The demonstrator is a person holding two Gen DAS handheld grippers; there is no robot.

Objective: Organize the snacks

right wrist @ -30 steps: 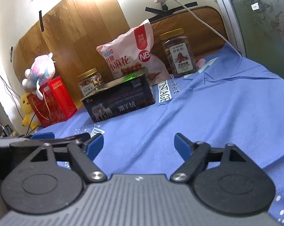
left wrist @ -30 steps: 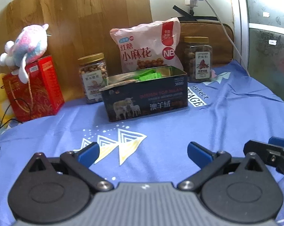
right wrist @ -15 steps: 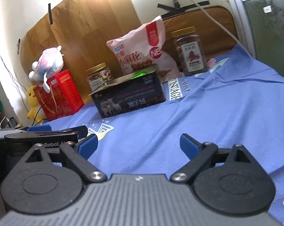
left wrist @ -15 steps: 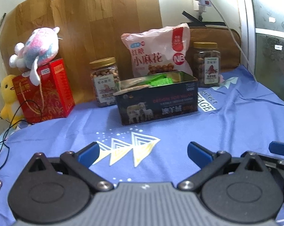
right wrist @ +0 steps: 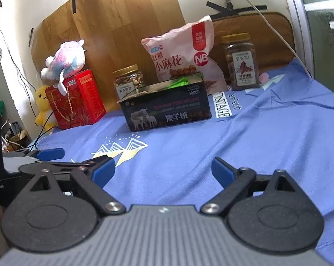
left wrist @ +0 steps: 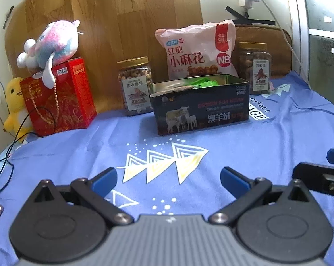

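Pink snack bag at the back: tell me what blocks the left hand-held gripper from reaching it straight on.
The open dark tin stands directly in front of the pink snack bag, hiding its lower part. Only blue cloth lies between the open left hand-held gripper and the tin.

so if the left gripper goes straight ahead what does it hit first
Most likely the dark tin. The left gripper is open and empty, over bare blue cloth, with nothing between it and the tin's front wall. Depth is hard to judge through the fisheye.
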